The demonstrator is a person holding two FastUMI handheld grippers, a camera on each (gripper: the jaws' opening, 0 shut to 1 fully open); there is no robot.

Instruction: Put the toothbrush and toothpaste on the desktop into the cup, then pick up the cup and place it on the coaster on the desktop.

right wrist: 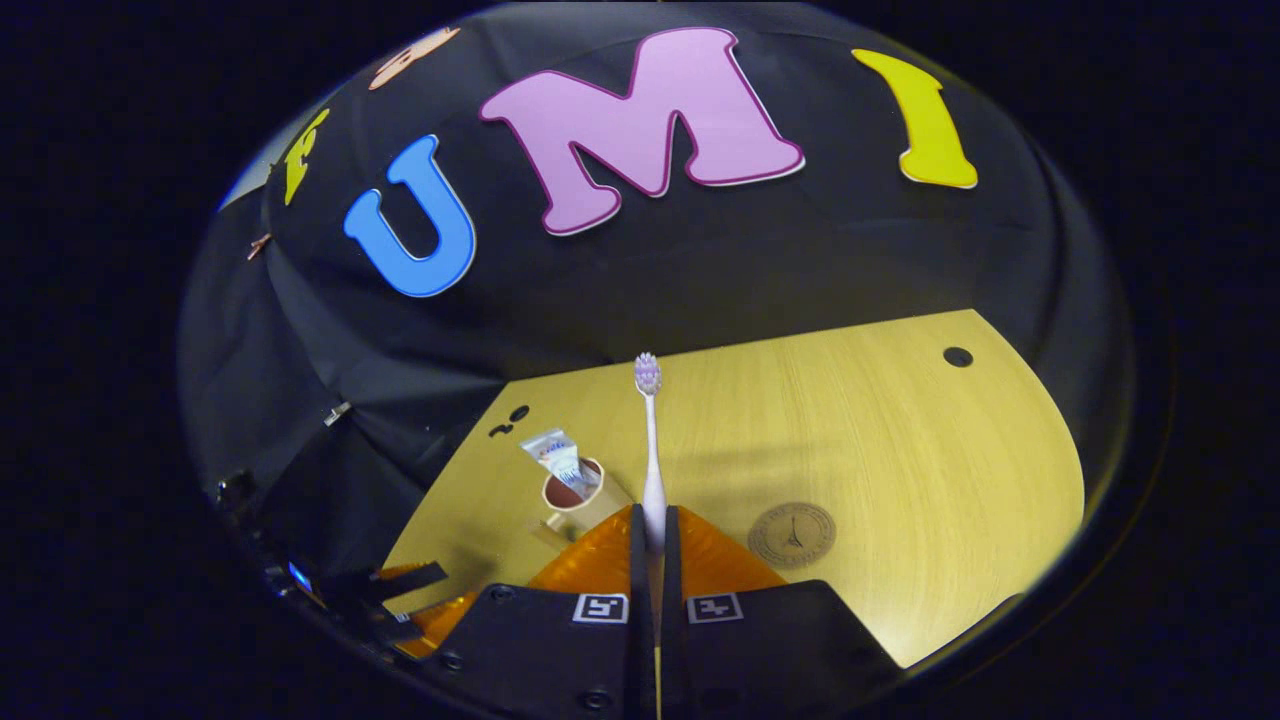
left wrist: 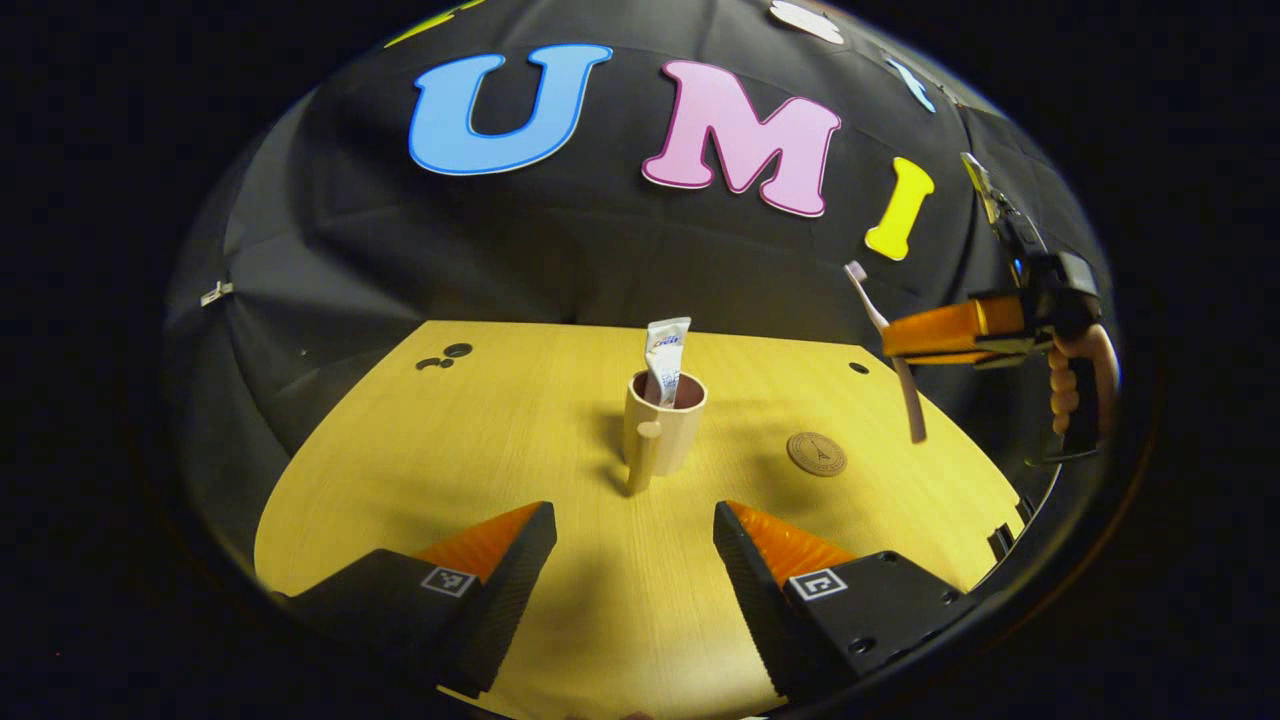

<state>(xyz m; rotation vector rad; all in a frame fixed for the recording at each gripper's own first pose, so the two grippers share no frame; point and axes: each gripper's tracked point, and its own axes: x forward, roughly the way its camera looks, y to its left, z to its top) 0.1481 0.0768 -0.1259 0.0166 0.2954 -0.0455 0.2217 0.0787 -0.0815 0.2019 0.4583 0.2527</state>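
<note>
A beige cup (left wrist: 661, 430) with a handle stands mid-desk, and the white toothpaste tube (left wrist: 665, 358) sticks up out of it. My left gripper (left wrist: 634, 545) is open, low over the desk in front of the cup, with nothing between its fingers. My right gripper (right wrist: 650, 530) is shut on the handle of a white toothbrush (right wrist: 652, 450), bristles pointing up. The left gripper view shows that gripper (left wrist: 900, 340) held in the air at the right, with the toothbrush (left wrist: 890, 350) hanging tilted above the desk. The round brown coaster (left wrist: 816, 453) lies right of the cup; it also shows as the coaster (right wrist: 792, 534) beside the cup (right wrist: 575, 497).
The wooden desk (left wrist: 560, 600) has small dark holes at the back left (left wrist: 445, 355) and back right (left wrist: 858, 367). Its right edge (left wrist: 1000, 540) is close to the coaster. A hand (left wrist: 1075, 385) holds the right gripper's grip.
</note>
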